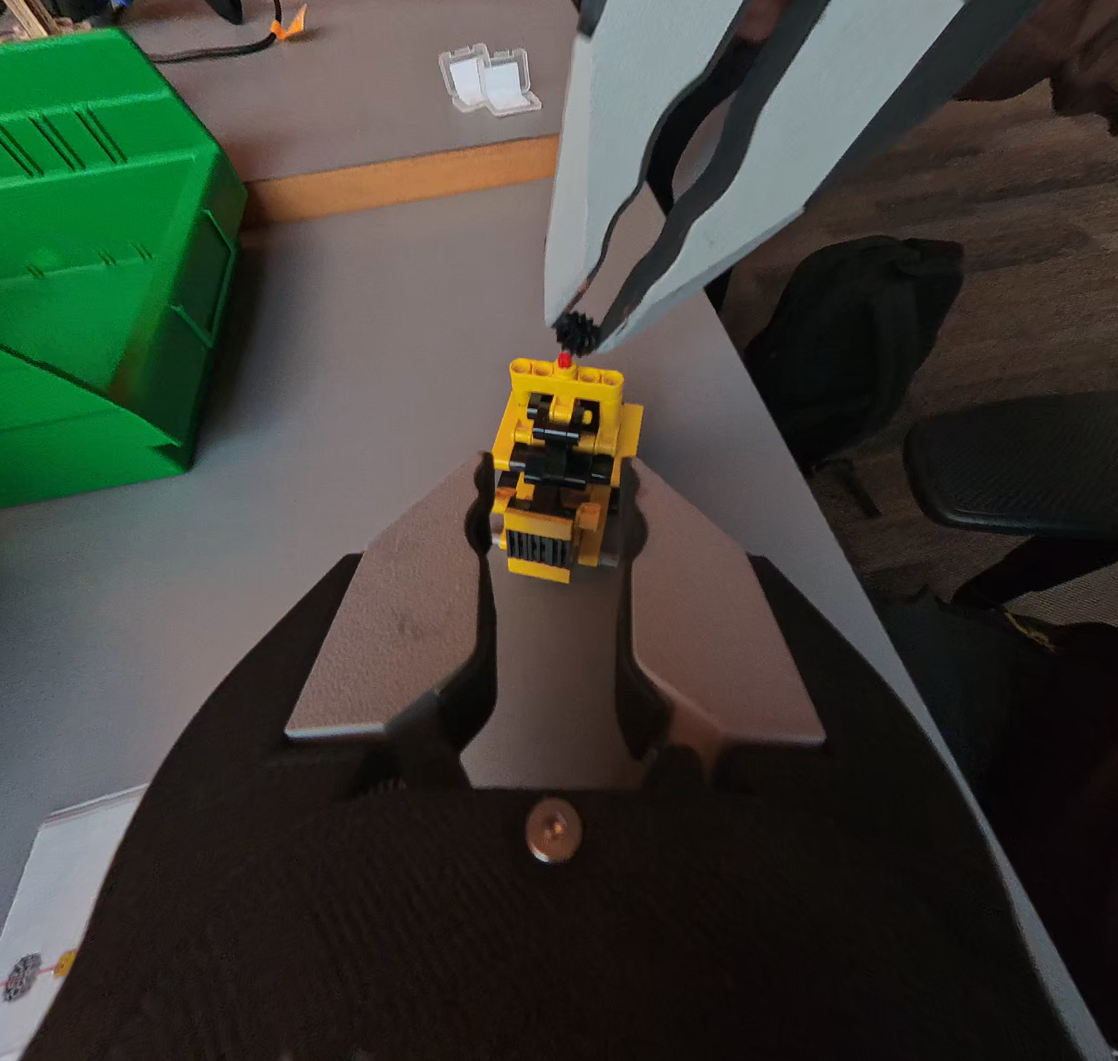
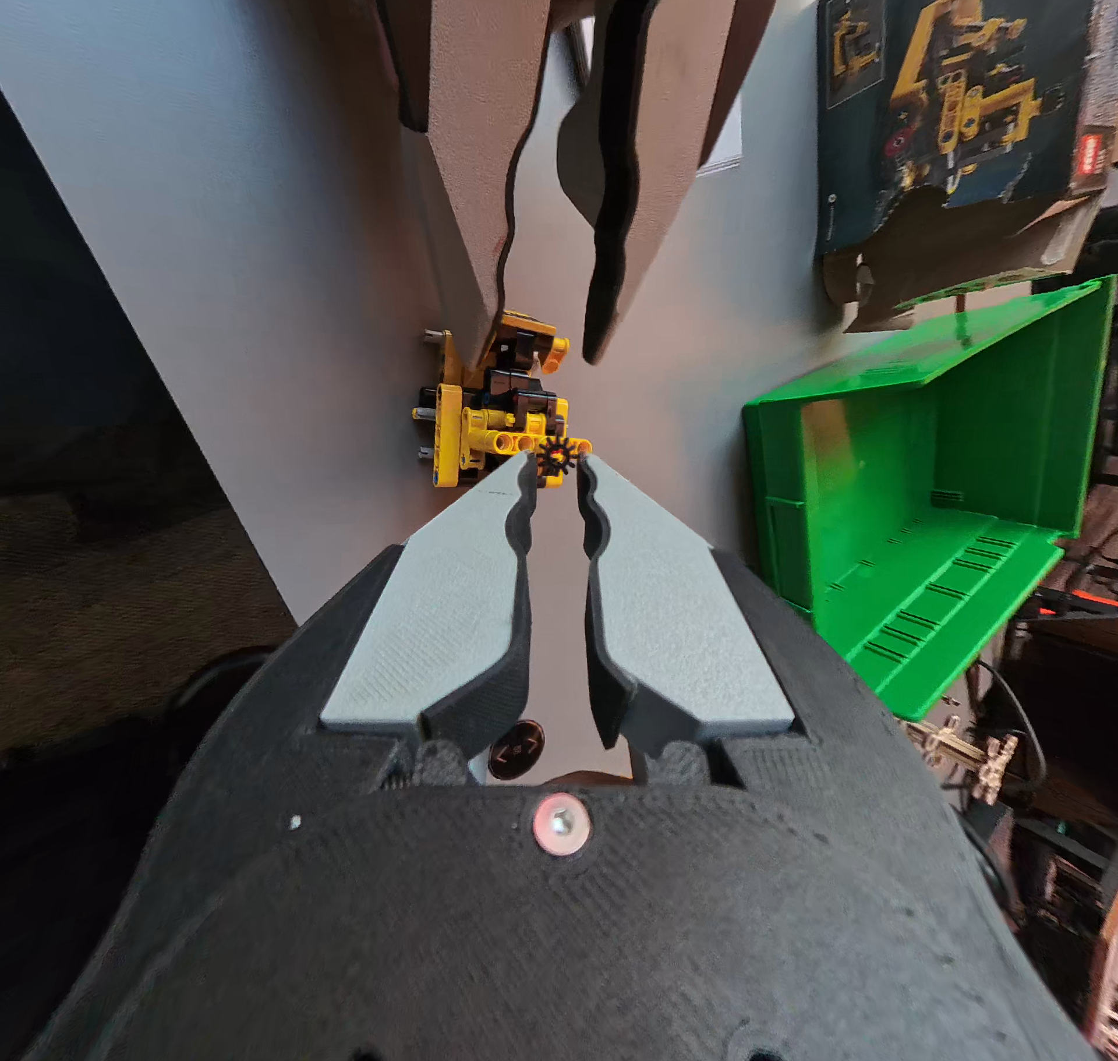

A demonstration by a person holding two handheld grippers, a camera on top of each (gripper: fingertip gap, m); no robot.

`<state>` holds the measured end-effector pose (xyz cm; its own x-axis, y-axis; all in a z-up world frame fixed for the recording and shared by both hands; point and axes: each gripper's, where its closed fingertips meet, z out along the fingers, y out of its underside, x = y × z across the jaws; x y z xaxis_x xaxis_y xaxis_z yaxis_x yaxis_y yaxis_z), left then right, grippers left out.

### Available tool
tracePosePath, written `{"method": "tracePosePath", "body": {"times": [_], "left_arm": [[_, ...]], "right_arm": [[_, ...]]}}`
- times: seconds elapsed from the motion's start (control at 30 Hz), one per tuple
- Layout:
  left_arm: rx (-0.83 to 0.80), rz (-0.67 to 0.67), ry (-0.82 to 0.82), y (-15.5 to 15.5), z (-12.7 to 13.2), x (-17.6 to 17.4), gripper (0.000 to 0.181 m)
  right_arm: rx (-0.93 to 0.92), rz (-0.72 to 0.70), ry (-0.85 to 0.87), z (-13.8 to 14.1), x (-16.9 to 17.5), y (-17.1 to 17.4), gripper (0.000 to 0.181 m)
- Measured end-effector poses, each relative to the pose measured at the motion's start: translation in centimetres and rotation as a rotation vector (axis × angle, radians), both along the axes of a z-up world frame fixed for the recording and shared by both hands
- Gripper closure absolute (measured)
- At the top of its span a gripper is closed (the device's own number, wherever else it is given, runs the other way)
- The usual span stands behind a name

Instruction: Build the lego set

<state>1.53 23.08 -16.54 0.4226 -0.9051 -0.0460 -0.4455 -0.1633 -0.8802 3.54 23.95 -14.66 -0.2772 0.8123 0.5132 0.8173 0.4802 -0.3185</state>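
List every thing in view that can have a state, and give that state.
left gripper: shut on the yellow model, holding its sides.
right gripper: shut on the black gear.
black gear: pinched at the fingertips, at the red axle.
red axle: sticking out of the model's beam.
yellow model: partly built, gripped.
green bin: tipped on its side, inside looks empty.
set box: torn open.
small clear case: lying open.

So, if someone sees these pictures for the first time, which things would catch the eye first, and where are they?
First, the yellow and black lego vehicle in the middle of the grey table, between the jaws of the left gripper. Next, the small black gear pinched by the right gripper just above a red pin on the model's top beam. The bright green bin lies on its side by the vehicle.
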Motion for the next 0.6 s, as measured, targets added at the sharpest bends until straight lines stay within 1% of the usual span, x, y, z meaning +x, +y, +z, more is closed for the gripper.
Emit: {"method": "tracePosePath", "body": {"times": [0.1, 0.2, 0.6], "left_arm": [[0.01, -0.02, -0.002, 0.2, 0.6, 0.9, 0.143], [0.014, -0.033, 0.004, 0.7, 0.7, 1.7, 0.142], [0.028, -0.09, 0.046, 1.2, -0.2, 2.7, 0.139]], "right_arm": [[-0.036, -0.006, -0.003, -0.3, 0.1, 0.2, 0.171], [-0.038, -0.006, -0.002, -0.3, 0.1, 0.3, 0.171], [-0.033, 0.026, -0.019, -0.4, -0.4, 0.0, 0.171]]}}
